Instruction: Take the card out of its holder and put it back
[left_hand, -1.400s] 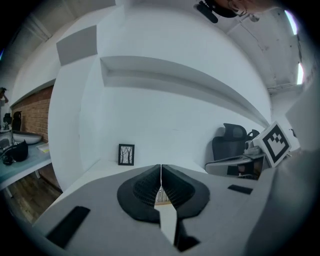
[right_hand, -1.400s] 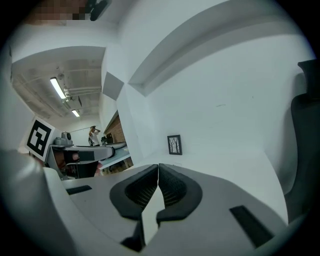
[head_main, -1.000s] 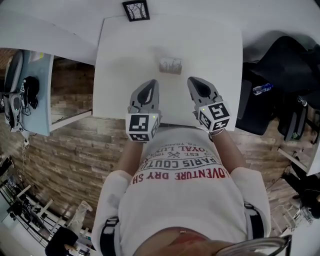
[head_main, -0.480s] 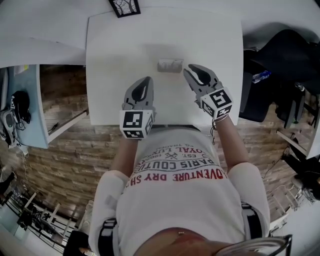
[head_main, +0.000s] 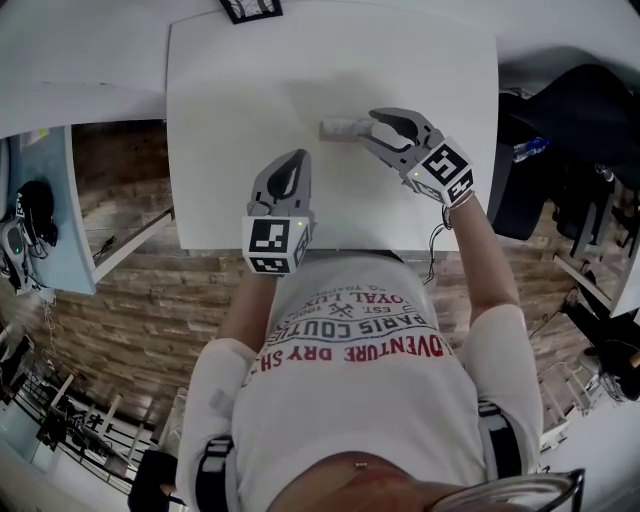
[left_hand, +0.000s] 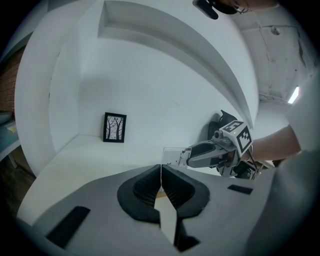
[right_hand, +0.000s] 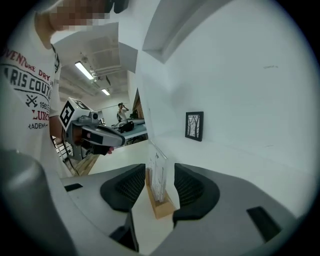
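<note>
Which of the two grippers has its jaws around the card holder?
The right gripper: its jaws have just been opening and stand either side of the card in its wooden holder, not pressing it. The left gripper is shut, short of it.

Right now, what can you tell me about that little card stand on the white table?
The card stand is a small light wooden block that holds a thin, clear-looking card with small dark print upright. It stands on the white table. The right gripper, whose jaws have just been opening, straddles it: the card sits between the open jaws, and neither pad appears to touch it.
</note>
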